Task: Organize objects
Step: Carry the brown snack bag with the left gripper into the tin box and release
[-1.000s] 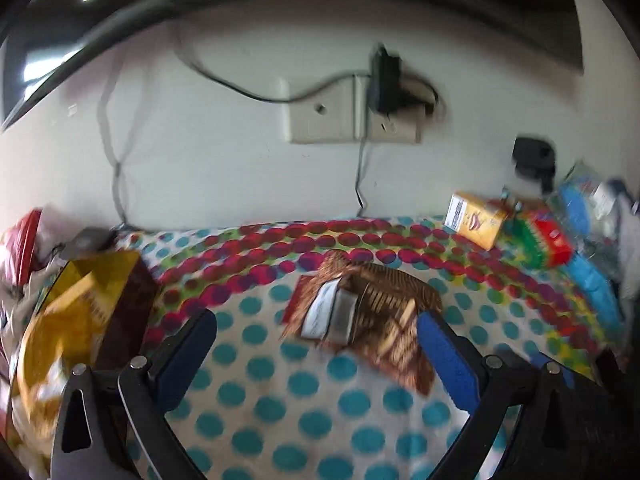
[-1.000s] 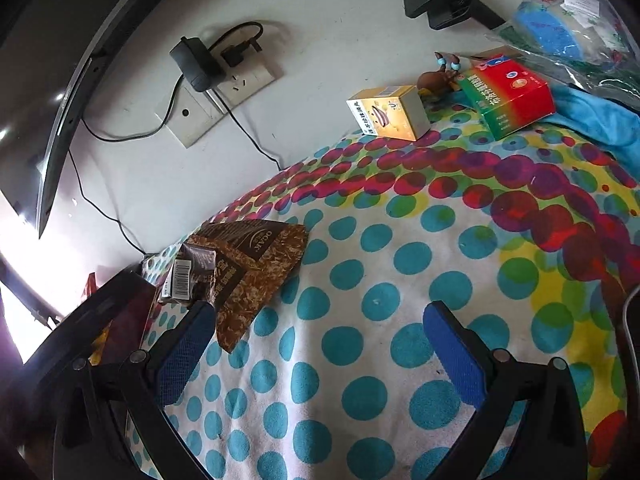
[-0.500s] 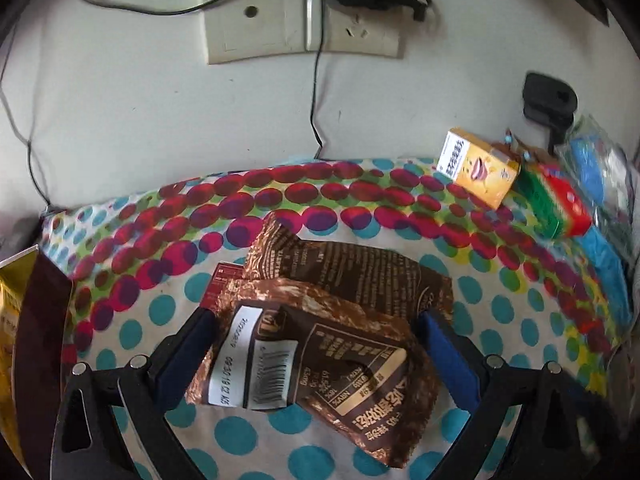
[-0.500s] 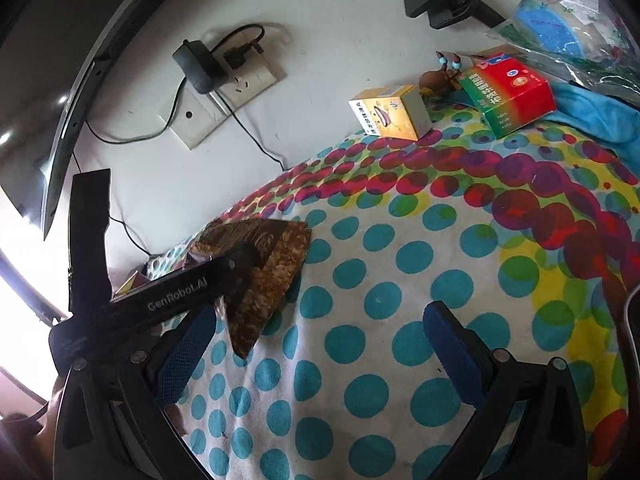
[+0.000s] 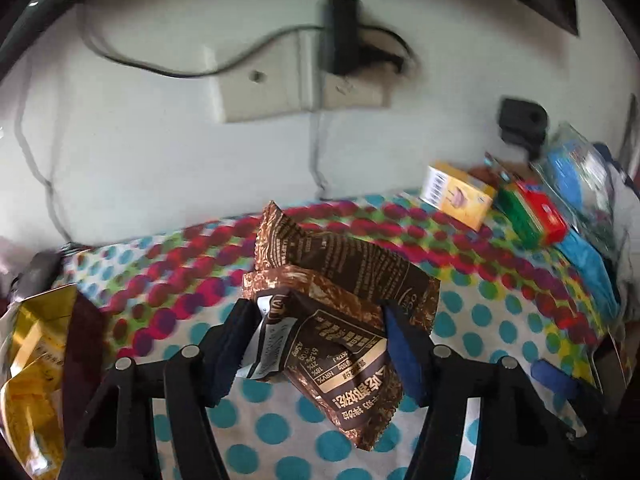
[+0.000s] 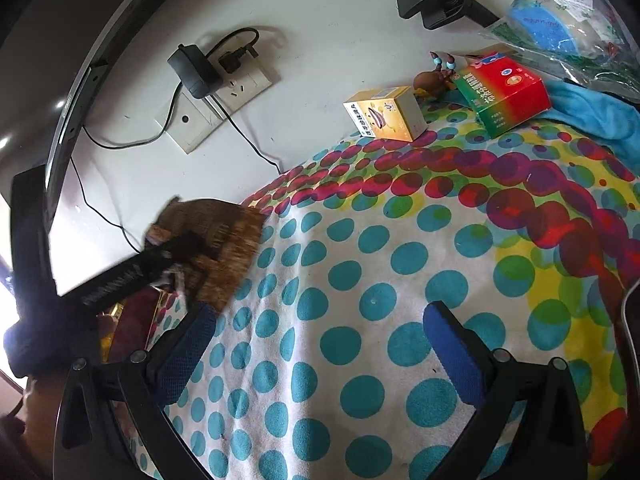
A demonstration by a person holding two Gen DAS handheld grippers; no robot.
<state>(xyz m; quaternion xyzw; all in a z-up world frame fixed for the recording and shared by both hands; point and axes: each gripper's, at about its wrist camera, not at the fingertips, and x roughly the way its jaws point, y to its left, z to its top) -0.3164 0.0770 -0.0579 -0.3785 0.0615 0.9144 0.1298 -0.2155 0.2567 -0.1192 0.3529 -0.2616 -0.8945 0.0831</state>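
Barcoded brown wrapper (image 5: pixel 320 344) between left gripper (image 5: pixel 316 344) pads

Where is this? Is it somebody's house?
Probably a home: a polka-dot cloth covers the surface, chargers fill a wall socket, and snack packets and medicine boxes lie about.
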